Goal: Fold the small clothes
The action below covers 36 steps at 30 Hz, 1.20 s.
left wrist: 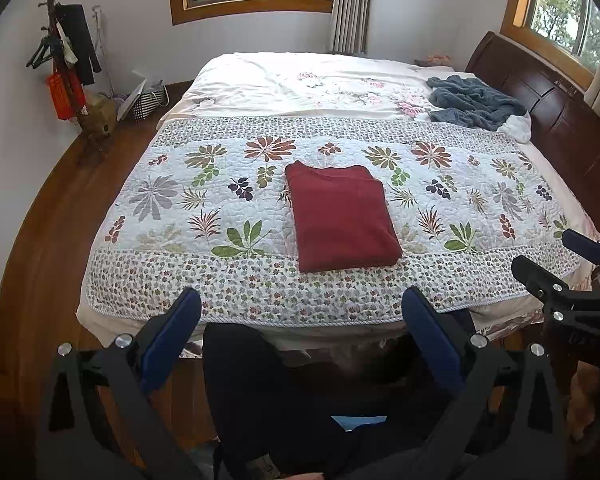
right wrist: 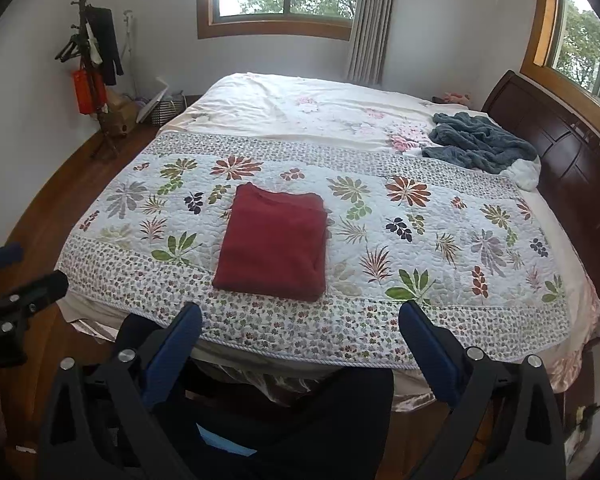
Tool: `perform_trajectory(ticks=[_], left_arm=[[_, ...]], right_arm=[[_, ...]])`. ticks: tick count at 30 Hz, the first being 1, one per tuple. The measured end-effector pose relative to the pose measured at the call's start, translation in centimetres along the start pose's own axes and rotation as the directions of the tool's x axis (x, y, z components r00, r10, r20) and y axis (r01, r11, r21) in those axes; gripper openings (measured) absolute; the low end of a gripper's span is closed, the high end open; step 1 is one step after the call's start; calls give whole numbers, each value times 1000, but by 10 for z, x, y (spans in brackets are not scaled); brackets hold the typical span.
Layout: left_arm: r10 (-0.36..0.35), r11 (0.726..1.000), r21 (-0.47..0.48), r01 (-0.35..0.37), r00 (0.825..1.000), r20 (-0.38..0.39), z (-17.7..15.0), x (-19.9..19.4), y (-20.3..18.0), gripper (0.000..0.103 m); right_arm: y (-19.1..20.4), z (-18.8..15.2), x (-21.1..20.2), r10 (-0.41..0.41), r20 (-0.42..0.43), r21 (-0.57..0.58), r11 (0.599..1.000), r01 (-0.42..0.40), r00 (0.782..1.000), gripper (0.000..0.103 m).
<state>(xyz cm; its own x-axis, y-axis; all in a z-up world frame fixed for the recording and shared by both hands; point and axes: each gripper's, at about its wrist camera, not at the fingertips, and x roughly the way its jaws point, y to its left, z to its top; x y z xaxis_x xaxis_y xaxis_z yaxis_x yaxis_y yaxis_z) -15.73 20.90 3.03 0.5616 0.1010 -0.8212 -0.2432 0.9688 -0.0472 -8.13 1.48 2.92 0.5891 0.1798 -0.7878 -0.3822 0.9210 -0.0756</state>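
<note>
- Left wrist view: a bed (left wrist: 260,88) fills the room's middle, laid with a quilted floral coverlet (left wrist: 204,200) over a pale flowered sheet; wooden floor (left wrist: 60,208) around it, white walls, two wood-framed windows.
- A coat stand (left wrist: 66,60) with dark hangings and a red item stands in the far left corner; a dark wooden headboard (left wrist: 540,96) runs along the right side.
- A rumpled grey-blue blanket (left wrist: 472,102), plush in texture, lies near the headboard.
- The red garment (left wrist: 342,216), a matte knit, lies folded into a neat rectangle on the coverlet, flat, edges squared.
- The left gripper (left wrist: 300,320) hangs off the near bed edge, blue-padded fingers spread wide, holding nothing; the garment lies beyond the tips, apart from both.
- The right gripper (left wrist: 548,264) shows at the right margin, black with a blue pad.
- Right wrist view: same bed and coverlet (right wrist: 420,240); the red garment (right wrist: 274,244) sits left of centre, near the front border.
- The right gripper (right wrist: 300,324) has its fingers wide apart and empty, tips short of the garment, no contact.
- The left gripper (right wrist: 16,280) appears at the left margin; its spread is hard to judge here.
- Dark fabric below the fingers is probably the person's clothing (right wrist: 292,420).
</note>
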Motion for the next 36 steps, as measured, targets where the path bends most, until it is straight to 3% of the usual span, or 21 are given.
perform_trajectory(ticks=[36], left_arm=[[43,999,-6,-43,999,-11,5,18,5,100]], right_arm=[[1,0,15,24,8,10,1000,-24,1000,99]])
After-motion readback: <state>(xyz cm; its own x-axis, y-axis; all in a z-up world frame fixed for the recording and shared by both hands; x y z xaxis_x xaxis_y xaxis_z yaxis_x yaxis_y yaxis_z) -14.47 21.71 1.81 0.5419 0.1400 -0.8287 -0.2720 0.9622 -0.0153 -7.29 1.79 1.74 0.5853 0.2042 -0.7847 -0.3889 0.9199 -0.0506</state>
